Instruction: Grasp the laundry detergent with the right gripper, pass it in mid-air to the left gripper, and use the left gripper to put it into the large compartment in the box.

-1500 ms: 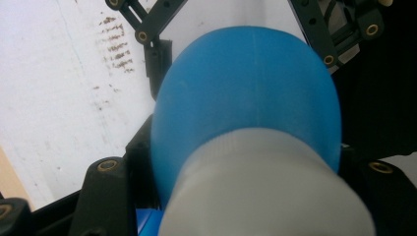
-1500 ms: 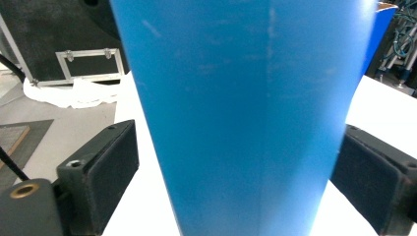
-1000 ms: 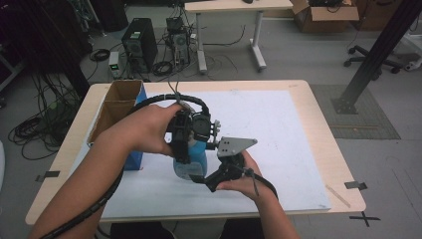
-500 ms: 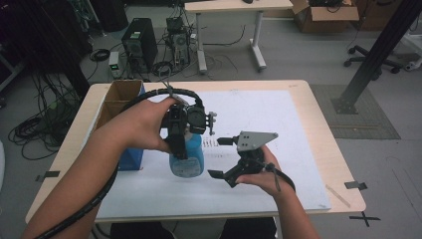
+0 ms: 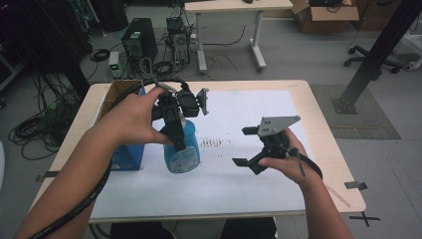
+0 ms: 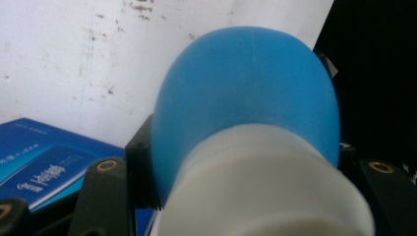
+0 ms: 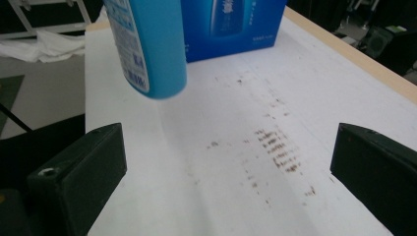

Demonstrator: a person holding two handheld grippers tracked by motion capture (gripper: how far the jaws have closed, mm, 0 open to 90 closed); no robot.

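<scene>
Left gripper clamped on the blue bottle, jaws pinching it near the white cap at the top. Bottle hanging below the jaws, lifted off the white sheet and tilted a little, its rounded blue body bulging past the cap in the left gripper view. Printed label facing the camera in the high view.

Right gripper spread wide, nothing between the jaws, nothing touched. Held well apart from the bottle, off to its right above the sheet. In the right gripper view, both black jaws far out at the lower corners, with the bottle's lower end up at the top left, clear of them and clear of the sheet.

Blue box on the sheet just left of the bottle, behind it in the right gripper view. Brown speckled stains on the sheet between the two grippers. Wooden table edge beyond the sheet.
</scene>
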